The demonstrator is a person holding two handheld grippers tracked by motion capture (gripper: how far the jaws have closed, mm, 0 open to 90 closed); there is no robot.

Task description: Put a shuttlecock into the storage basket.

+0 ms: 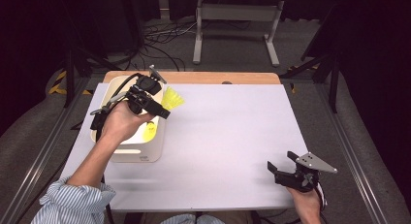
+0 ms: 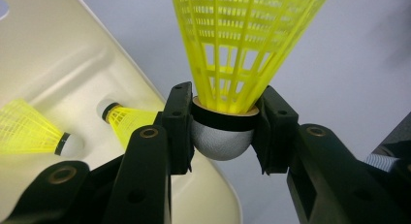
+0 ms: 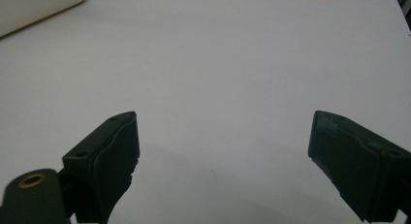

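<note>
A yellow plastic shuttlecock [image 2: 242, 44] with a white cork and black band sits between the jaws of my left gripper [image 2: 222, 129], which is shut on the cork. Its skirt points away from the gripper. In the high view, my left gripper [image 1: 162, 105] holds the shuttlecock [image 1: 173, 98] over the right rim of a cream bin [image 1: 140, 153] at the table's left. Two more yellow shuttlecocks [image 2: 29, 129] [image 2: 127, 120] lie in the bin. My right gripper [image 1: 281, 161] rests open at the front right, and nothing lies between its jaws [image 3: 223, 151].
A white sheet [image 1: 228, 136] covers the table, with a wooden strip [image 1: 218, 77] along its far edge. A white stand [image 1: 237, 20] and cables are on the floor beyond it. A striped sleeve [image 1: 72, 200] comes in at the lower left.
</note>
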